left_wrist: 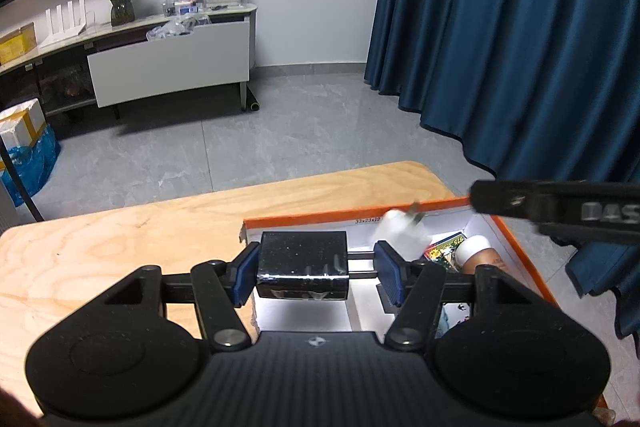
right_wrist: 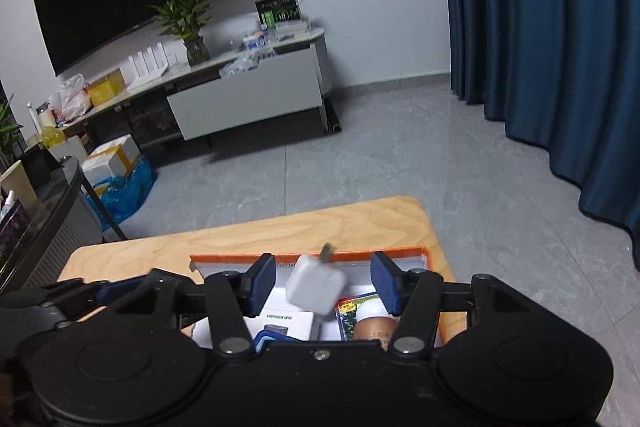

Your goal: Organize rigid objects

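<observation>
Over an orange-rimmed box (left_wrist: 516, 227) on a wooden table (left_wrist: 120, 239), two tongs hang.
Left tongs (left_wrist: 318, 273) open, a black block (left_wrist: 303, 263) between them; right tongs (right_wrist: 325, 283) open, a blurred white charger (right_wrist: 316, 287) between them, untouched.

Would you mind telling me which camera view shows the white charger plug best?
The right wrist view shows it best: the white charger plug sits mid-frame between that gripper's open fingers, its whole body and prong visible above the orange-rimmed box. The left wrist view shows it blurred, partly behind a blue fingertip.
</observation>
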Available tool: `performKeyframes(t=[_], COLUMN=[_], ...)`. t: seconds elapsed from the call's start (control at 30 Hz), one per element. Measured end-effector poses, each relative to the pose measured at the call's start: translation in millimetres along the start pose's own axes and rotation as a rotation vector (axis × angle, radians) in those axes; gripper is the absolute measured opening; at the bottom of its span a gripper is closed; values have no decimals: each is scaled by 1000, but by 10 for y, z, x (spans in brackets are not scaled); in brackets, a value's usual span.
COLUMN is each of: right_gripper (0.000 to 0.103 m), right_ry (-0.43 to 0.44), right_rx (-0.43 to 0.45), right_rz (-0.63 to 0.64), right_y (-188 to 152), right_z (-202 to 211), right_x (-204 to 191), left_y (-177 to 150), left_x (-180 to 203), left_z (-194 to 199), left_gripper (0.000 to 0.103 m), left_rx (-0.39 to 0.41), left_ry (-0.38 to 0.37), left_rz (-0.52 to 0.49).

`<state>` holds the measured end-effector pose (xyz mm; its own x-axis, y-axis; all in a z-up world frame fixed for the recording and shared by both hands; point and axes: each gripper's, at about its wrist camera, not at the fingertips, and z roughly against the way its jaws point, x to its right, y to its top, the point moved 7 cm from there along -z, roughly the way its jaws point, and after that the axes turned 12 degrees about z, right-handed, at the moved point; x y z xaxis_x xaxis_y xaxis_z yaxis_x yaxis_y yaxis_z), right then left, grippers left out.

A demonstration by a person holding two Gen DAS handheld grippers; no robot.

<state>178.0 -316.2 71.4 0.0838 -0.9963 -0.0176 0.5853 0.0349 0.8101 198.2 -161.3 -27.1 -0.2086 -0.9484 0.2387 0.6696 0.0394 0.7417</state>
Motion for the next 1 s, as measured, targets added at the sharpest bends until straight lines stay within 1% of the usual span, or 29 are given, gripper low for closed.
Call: performKeyframes(t=[0.13,0.3,0.37,0.43,0.53,0.67,0.8,0.87,0.9,0.93,1.0], right_gripper=[65,66,67,67,67,67,67,71,71,73,77], right_ry=[-12,-31,-33,-35,-34,-34,-30,-31,-32,-31,-29], right_rx=[26,47,49,54,63,69,77,83,84,85,75], right_rz=[0,0,-2,-4,-11,-13,-7,-2,-1,-1,-2], right_y=[-28,-56,-72,-89,-117,-168,-182,-196,-213,-238,-306], right_z=[149,295,337,385,453,545,660,739,785,836,938], right_x=[20,41,54,55,60,39,3,-24,-36,-45,-50], left_y=[2,23,19,23,5,-18,-29,-30,-33,-44,-79], left_x=[15,31,28,5,-38,-69,-51,-29,-13,5,22], left_z=[-72,-164,-206,-229,-253,-215,-71,73,165,263,460], left_gripper=[61,61,63,69,67,67,69,74,79,86,94], left_rx=[-13,-35,-45,-41,-52,-59,-49,-31,-15,-2,20], left_ry=[-8,-35,-40,-30,-33,-39,-27,-16,-9,1,18], left_rz=[4,30,35,48,66,81,72,65,55,44,30])
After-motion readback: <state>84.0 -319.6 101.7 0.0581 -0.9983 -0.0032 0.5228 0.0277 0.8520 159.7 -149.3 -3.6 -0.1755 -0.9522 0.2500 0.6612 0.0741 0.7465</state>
